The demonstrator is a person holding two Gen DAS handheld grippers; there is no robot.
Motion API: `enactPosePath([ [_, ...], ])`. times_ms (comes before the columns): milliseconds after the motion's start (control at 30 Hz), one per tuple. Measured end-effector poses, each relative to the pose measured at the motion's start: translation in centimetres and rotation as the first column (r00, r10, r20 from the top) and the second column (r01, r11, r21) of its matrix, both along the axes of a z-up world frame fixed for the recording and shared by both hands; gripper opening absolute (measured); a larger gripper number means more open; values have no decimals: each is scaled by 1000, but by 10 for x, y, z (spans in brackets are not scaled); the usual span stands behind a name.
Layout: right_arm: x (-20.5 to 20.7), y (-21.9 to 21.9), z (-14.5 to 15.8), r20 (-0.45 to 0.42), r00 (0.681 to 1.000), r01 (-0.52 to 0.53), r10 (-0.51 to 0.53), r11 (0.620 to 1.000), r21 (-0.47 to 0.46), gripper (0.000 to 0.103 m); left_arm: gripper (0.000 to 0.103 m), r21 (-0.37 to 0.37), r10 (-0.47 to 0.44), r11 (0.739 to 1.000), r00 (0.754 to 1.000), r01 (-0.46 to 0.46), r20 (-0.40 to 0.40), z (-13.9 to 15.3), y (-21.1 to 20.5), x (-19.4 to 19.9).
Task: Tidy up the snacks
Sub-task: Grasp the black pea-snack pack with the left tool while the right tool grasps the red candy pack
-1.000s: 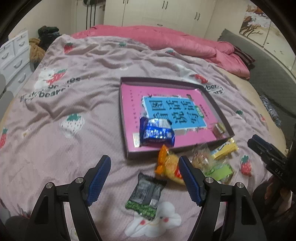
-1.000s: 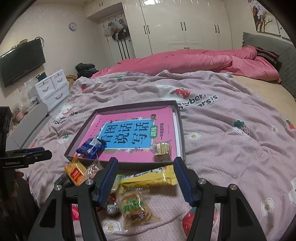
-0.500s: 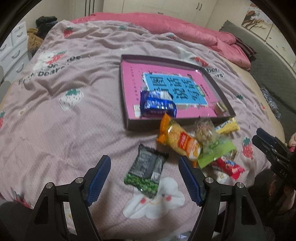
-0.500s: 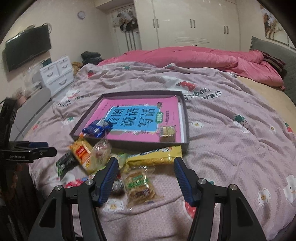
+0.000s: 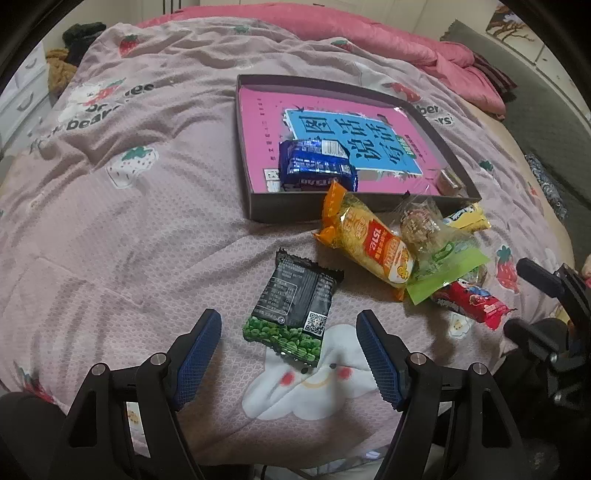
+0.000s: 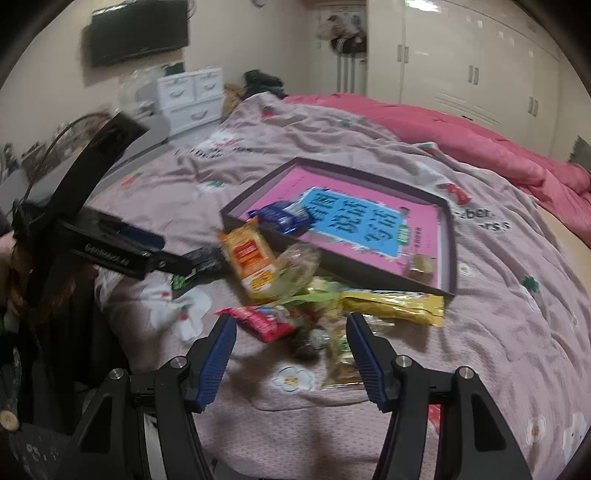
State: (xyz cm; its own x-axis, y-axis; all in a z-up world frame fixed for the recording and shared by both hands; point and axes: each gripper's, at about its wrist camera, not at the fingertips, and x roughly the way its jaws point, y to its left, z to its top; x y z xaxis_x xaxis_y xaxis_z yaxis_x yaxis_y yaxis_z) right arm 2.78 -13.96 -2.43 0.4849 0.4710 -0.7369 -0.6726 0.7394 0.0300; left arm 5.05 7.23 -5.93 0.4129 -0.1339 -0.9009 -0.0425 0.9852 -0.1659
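A dark shallow box (image 5: 439, 114) (image 6: 448, 236) with a pink book inside lies on the bed. It holds a blue packet (image 5: 314, 166) (image 6: 282, 218) and a small gold candy (image 5: 448, 181) (image 6: 419, 264). In front of the box lie an orange packet (image 5: 369, 236) (image 6: 249, 260), a clear-wrapped snack (image 5: 419, 225), a green packet (image 5: 447, 271), a red packet (image 5: 469, 301) (image 6: 264, 321) and a yellow bar (image 5: 467, 218) (image 6: 395, 304). My left gripper (image 5: 288, 328) is open just above a black-and-green packet (image 5: 295, 306). My right gripper (image 6: 291, 332) is open over the red packet and small wrapped snacks.
The bed has a mauve strawberry-print cover (image 5: 129, 221) with a pink duvet (image 6: 461, 136) at the far end. White drawers (image 6: 192, 96) and a wall TV (image 6: 140, 31) stand past the bed's left side. The bed's near edge is right under both grippers.
Both grippers have pulled back toward the near bed edge and tilted down. The left now frames the black-and-green packet; the right has swung left over the red packet. Both stayed open.
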Motion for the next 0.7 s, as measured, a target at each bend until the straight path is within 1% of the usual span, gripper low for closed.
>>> enactPosePath([
  [167,-3,15,-10,-4,999,-54,54,997,-52,62,77,5,-5,1000,1000,5,-12,-4,-1,2],
  [367,1,32,-24,-5,997,-78,78,992,-100,61,77,17,-10,1000,1000,10,-16,-7,-4,4],
  [433,5,36,-28,-10,997,-83,83,991,-105,59,77,18,-8,1000,1000,8,-14,-9,-3,6],
  [467,7,38,-31,-10,997,-80,80,991,-110,56,77,17,-8,1000,1000,8,-12,-9,-2,7],
  [500,9,40,-33,-10,997,-79,78,990,-113,50,77,17,-11,1000,1000,11,-11,-10,-2,9],
  [533,10,40,-34,-11,997,-75,74,991,-115,46,77,21,-13,1000,1000,13,-9,-11,-2,9],
  [567,13,40,-36,-18,997,-75,73,991,-110,36,77,29,-16,999,1000,16,-10,-13,-3,11],
  [600,15,40,-37,-20,997,-72,70,992,-106,31,77,33,-19,999,1000,19,-11,-14,-3,12],
  [633,17,38,-37,-19,998,-63,61,993,-101,29,77,33,-23,999,1000,24,-14,-16,-4,12],
  [700,21,34,-36,-25,999,-46,44,995,-86,23,77,35,-29,999,999,30,-20,-19,-5,14],
])
